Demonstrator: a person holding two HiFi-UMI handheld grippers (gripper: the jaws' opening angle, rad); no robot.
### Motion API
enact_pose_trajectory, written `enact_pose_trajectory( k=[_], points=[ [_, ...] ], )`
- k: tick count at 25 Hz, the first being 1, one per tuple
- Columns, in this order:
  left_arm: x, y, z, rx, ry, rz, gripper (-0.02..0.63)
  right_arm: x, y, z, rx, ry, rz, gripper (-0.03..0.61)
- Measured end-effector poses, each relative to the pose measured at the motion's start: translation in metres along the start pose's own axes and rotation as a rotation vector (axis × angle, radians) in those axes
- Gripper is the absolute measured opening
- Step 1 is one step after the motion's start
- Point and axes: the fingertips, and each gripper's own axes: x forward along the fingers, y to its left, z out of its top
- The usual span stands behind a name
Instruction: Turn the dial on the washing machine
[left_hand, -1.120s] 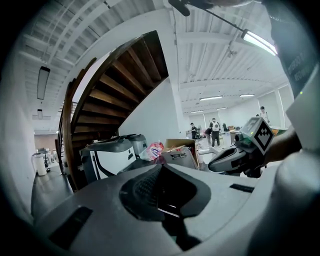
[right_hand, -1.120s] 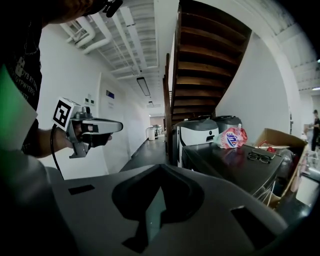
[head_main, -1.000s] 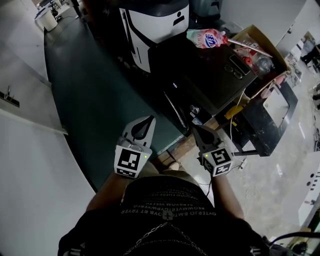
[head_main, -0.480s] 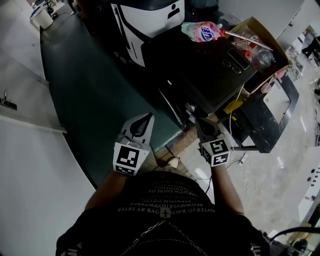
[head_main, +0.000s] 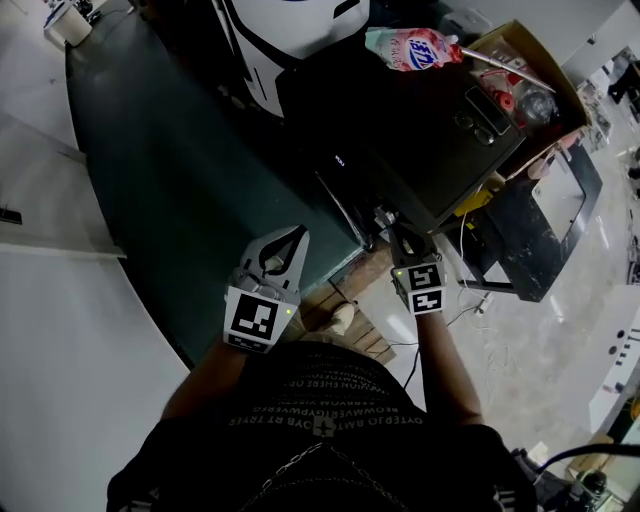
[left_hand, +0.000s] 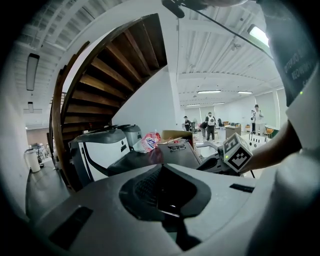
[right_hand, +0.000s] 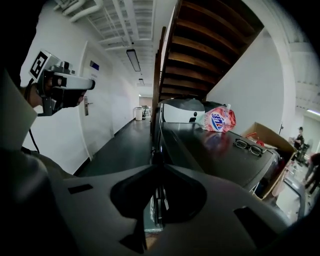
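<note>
The black washing machine (head_main: 420, 150) stands ahead of me, and its small silver dial (head_main: 384, 216) sits on the front panel near the top edge. My right gripper (head_main: 400, 238) points at the dial from just below and right, with its tips very close to it. I cannot tell whether they touch. Its jaws are opening but stand almost together, with nothing between them. In the right gripper view the gripper (right_hand: 156, 161) faces the machine's front edge, and the jaws hide the dial. My left gripper (head_main: 296, 236) is shut and empty, held left of the machine over the dark floor.
A pink detergent pouch (head_main: 410, 48) and a pair of glasses (head_main: 478, 122) lie on the machine's top. An open cardboard box (head_main: 540, 70) stands to its right, and a white-and-black appliance (head_main: 290, 30) behind it. A wooden pallet (head_main: 350, 320) lies at my feet, with a staircase overhead.
My right gripper has moved forward and up to the dial on the front panel. The left gripper has stayed about where it was.
</note>
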Motion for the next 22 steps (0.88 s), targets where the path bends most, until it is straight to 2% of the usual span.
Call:
enact_pose_trajectory(
  k=[2,9,14,22],
  points=[
    [0.002,0.004,-0.007,-0.013,0.013,0.000,0.006,0.015,-0.001,-0.007,-0.008,0.031,0.001,0.051],
    [0.008,0.003,-0.024,-0.011,0.048,-0.009,0.006,0.048,-0.001,-0.033,-0.051,0.119,-0.021,0.087],
    [0.005,-0.003,-0.024,-0.034,0.041,-0.015,0.006,0.061,-0.001,-0.052,-0.059,0.185,-0.046,0.126],
    [-0.005,-0.004,-0.023,-0.033,0.039,0.011,0.006,0.063,-0.003,-0.072,-0.049,0.201,-0.065,0.127]
  ],
)
